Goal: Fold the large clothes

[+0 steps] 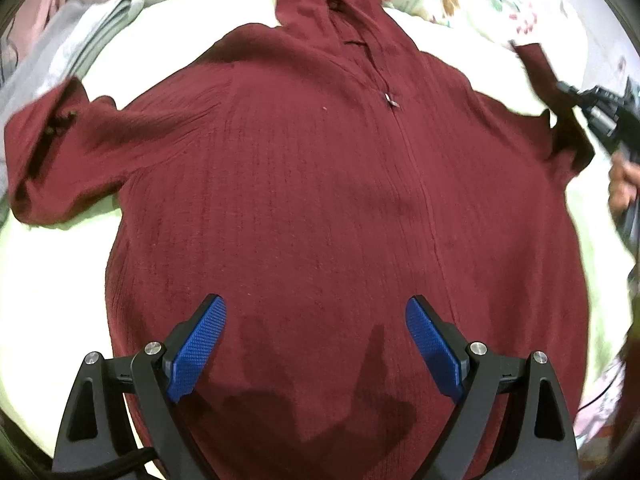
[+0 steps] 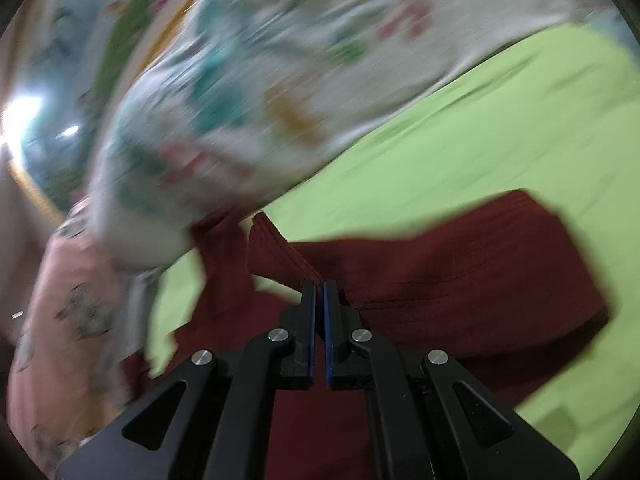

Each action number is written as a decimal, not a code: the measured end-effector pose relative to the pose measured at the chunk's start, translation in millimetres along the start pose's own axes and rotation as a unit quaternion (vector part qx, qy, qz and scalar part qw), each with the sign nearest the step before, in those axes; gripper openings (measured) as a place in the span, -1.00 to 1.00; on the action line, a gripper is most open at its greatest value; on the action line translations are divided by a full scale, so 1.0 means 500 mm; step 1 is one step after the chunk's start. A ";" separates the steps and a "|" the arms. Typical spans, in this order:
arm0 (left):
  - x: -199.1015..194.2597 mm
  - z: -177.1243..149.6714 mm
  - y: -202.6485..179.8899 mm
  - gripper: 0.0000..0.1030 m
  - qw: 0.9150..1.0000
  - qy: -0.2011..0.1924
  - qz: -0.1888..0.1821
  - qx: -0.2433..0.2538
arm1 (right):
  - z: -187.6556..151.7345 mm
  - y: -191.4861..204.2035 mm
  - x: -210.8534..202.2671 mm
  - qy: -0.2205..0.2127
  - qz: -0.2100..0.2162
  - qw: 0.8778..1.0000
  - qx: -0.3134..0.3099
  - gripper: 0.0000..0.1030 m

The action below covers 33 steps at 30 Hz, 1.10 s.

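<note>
**Me:** Maroon ribbed zip-front hooded garment (image 1: 320, 184) lies face up across the middle of the left wrist view, spread on the pale green bed sheet (image 2: 480, 128), hood toward the top of the frame, one sleeve (image 1: 52, 152) out at the left edge.

**Helper:** And your tools?

**Me:** My left gripper (image 1: 316, 340) hovers over the hem at the bottom centre, blue pads (image 1: 200, 344) spread wide, holding nothing. My right gripper (image 2: 319, 312) has its fingers pressed together on the other sleeve (image 2: 460, 256), low in its own view.

**Helper:** How would you fold that sleeve well?

**Me:** I judge it should travel flat across the chest, cuff kept taut so the ribbed cloth doesn't bunch, while the left holds the body down.

**Helper:** Anything in the way?

**Me:** A white floral-print pillow (image 2: 260, 100) sits touching the hood at the top, a folded grey cloth (image 1: 80, 40) lies upper left, and a pink patterned fabric (image 2: 68, 320) sits at the left edge of the right wrist view. That view is blurred.
</note>
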<state>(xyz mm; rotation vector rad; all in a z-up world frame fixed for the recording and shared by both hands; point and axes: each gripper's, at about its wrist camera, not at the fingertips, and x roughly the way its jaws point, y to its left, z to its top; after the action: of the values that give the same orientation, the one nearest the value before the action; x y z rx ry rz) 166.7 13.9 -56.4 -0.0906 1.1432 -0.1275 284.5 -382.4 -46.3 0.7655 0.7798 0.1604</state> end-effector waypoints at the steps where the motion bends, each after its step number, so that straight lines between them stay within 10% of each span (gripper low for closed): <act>1: -0.005 0.000 0.010 0.79 1.000 -0.001 -0.011 -0.009 | -0.022 0.026 0.021 0.014 0.018 1.000 -0.003 -0.93; 10: -0.029 0.005 0.092 0.78 0.997 -0.013 -0.054 -0.060 | -0.220 0.204 0.223 0.119 0.107 0.987 -0.006 -0.94; 19: -0.009 0.050 0.146 0.77 0.991 -0.020 -0.096 -0.090 | -0.368 0.240 0.334 0.211 0.110 0.971 -0.024 -0.81; 26: 0.075 0.163 0.125 0.75 0.992 -0.013 -0.113 -0.062 | -0.360 0.226 0.204 0.176 0.098 0.979 -0.036 -0.26; 33: 0.171 0.296 0.052 0.35 0.993 0.004 -0.118 -0.011 | -0.367 0.180 0.060 0.127 0.075 0.989 -0.012 -0.15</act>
<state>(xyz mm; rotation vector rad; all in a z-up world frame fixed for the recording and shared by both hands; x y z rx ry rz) 337.9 27.9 -75.9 -0.2457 1.1386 -0.3255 192.5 -202.2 -87.5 0.7899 0.9585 0.4080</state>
